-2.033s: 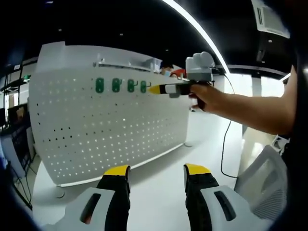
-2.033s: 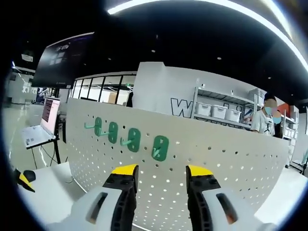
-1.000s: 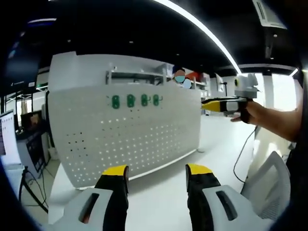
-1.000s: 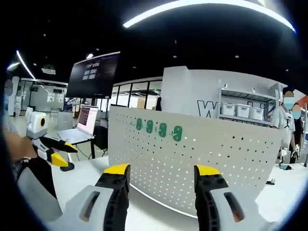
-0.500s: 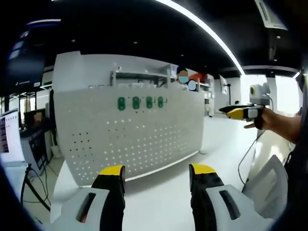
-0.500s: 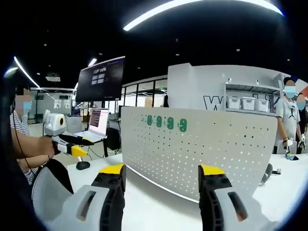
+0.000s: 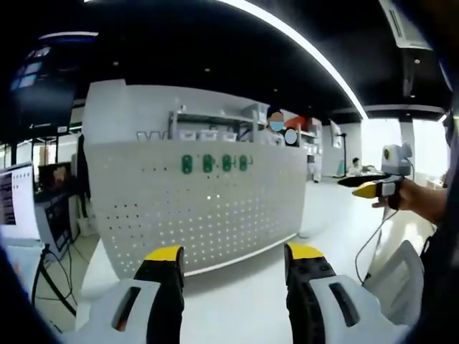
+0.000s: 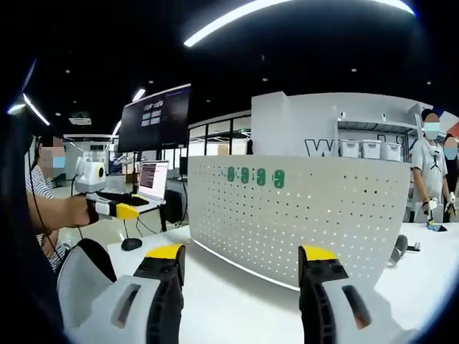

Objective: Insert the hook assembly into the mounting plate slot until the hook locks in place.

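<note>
A white perforated mounting plate (image 7: 208, 211) stands upright on the white table (image 7: 247, 297). Several green hook assemblies (image 7: 213, 163) sit in a row in its top holes. They also appear as green hook assemblies (image 8: 256, 176) on the mounting plate (image 8: 308, 215) in the right gripper view. My left gripper (image 7: 235, 253) is open and holds nothing, well back from the plate. My right gripper (image 8: 242, 252) is likewise open with nothing between its jaws. The right gripper (image 7: 373, 188) is held out at the far right, away from the plate. The left gripper (image 8: 115, 209) is at the left, in a hand.
A chair back (image 7: 398, 279) is at the lower right, and a chair back (image 8: 82, 276) at the lower left. A laptop (image 8: 152, 183) and a mouse (image 8: 130, 244) lie left of the plate. A cable (image 7: 366, 244) hangs from the right gripper. People stand behind the plate near shelves.
Both cameras have pulled back, so the plate looks smaller. The right gripper left the green hooks and swung out to the far right. Both stayed open.
</note>
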